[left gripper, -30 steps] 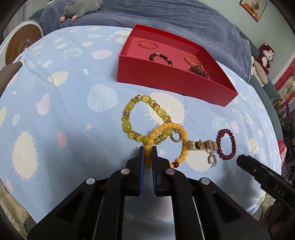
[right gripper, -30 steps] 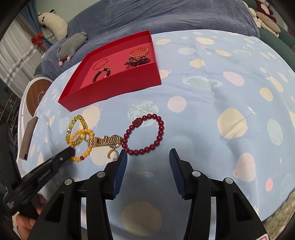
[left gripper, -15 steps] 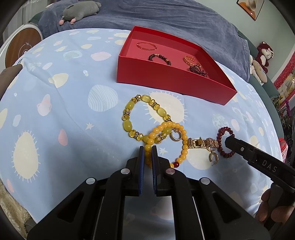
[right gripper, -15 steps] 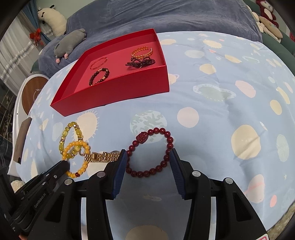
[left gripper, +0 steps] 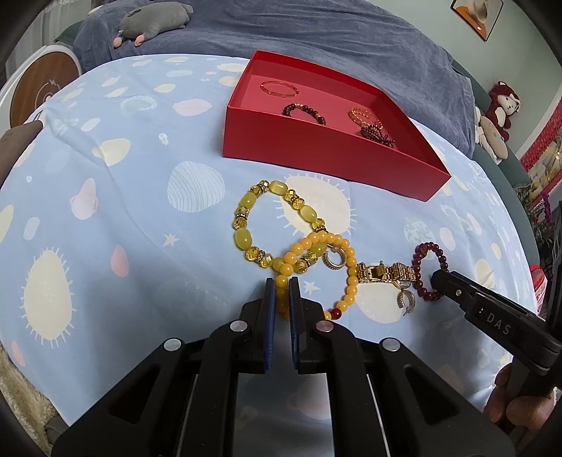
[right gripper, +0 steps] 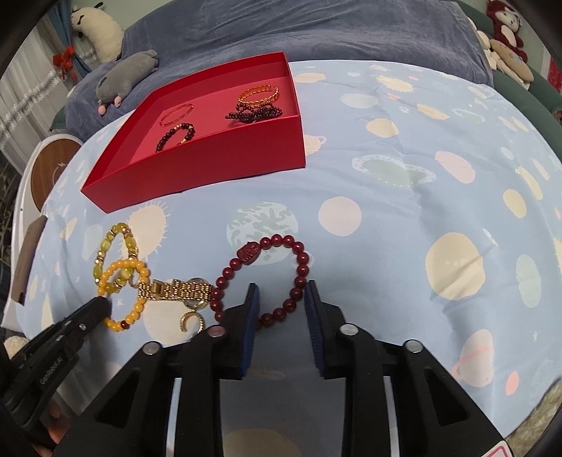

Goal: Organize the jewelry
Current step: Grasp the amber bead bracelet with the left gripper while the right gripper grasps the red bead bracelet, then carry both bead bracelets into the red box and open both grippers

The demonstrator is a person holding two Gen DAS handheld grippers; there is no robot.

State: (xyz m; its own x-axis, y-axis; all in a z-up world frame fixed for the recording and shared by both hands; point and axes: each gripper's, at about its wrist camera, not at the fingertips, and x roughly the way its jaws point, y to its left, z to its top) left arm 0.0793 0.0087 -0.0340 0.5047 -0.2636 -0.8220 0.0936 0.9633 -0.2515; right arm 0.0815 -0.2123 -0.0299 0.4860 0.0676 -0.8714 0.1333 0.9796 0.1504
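My left gripper point(left gripper: 282, 284) is shut on the near side of an orange bead bracelet point(left gripper: 347, 277), which lies on the blue cloth. That bracelet overlaps a yellow-green stone bracelet point(left gripper: 246, 225) and a gold link bracelet point(left gripper: 383, 272). My right gripper point(right gripper: 281, 293) is closing around the near right arc of a dark red bead bracelet point(right gripper: 246, 253). The beads sit between its jaws, and the pads stand clear of them. Behind the loose pieces, a red box point(right gripper: 210, 165) holds several bracelets.
The cloth point(right gripper: 421, 175) with its planet pattern covers a rounded surface that falls away at the sides. A grey plush point(left gripper: 151, 17) lies on the dark blue blanket behind the red box point(left gripper: 316, 147). A round wooden stand point(left gripper: 38, 91) is far left.
My right gripper moved forward over the dark red bracelet and its jaws narrowed around the bracelet's near arc. My left gripper stayed still, shut on the orange beads.
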